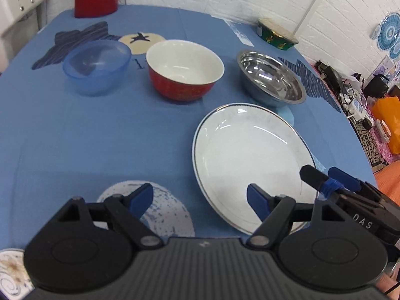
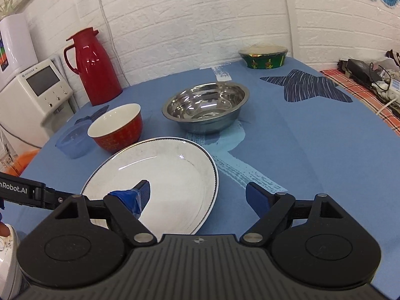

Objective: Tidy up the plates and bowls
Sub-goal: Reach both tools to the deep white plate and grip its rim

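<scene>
The main risk was the white plate point(image 2: 160, 175) skidding on the blue tablecloth point(image 2: 312, 155): a finger pushing its rim from the side rather than getting under it could shove it toward the red bowl point(image 2: 117, 130) at its 11 o'clock or the steel bowl point(image 2: 205, 107) at its 1 o'clock, and a one-edge pinch could let the glazed plate tip out. The right gripper point(image 2: 197, 195) hovered low with its jaws spread wide and empty, the left finger over the plate's near rim, the right finger outside it at 4 o'clock. The left gripper point(image 1: 200, 197) was likewise wide open, holding nothing, beside the plate's 8 o'clock edge. A blue plastic bowl point(image 1: 96, 66) sat well off at 10 o'clock.
</scene>
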The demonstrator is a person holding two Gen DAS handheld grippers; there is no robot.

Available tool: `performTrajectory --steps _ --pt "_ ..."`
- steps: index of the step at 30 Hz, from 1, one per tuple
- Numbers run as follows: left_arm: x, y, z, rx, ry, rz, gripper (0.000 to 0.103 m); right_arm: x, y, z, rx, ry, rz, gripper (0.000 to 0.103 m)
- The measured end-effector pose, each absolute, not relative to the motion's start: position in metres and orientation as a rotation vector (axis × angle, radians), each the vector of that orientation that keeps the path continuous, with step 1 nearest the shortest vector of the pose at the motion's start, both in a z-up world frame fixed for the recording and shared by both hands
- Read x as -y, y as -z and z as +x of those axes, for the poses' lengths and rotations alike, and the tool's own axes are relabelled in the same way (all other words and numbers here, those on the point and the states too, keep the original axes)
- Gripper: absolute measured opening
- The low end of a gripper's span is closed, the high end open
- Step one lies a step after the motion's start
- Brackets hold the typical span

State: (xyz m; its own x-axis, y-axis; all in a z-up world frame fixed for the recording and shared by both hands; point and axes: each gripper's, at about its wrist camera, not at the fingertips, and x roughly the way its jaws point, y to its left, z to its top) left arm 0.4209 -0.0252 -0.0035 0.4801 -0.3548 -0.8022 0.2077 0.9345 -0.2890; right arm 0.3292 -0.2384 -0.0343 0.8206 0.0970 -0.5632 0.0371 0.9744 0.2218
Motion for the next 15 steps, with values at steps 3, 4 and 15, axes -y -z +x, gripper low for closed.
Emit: performTrajectory --steps 3,4,15 --pt "0.034 0.017 0.442 -1.064 0.347 -0.19 0.078 0.233 0.041 0.345 -0.652 -0.031 0.2 0.071" --pt "0.037 0.02 0.446 -1.072 0.35 -0.191 0.078 0.232 0.044 0.348 -0.661 -0.035 0.19 0.071" --pt "0.052 0.024 0.443 -0.999 0.315 -0.047 0.077 0.212 0.055 0.348 -0.651 -0.034 0.07 0.074"
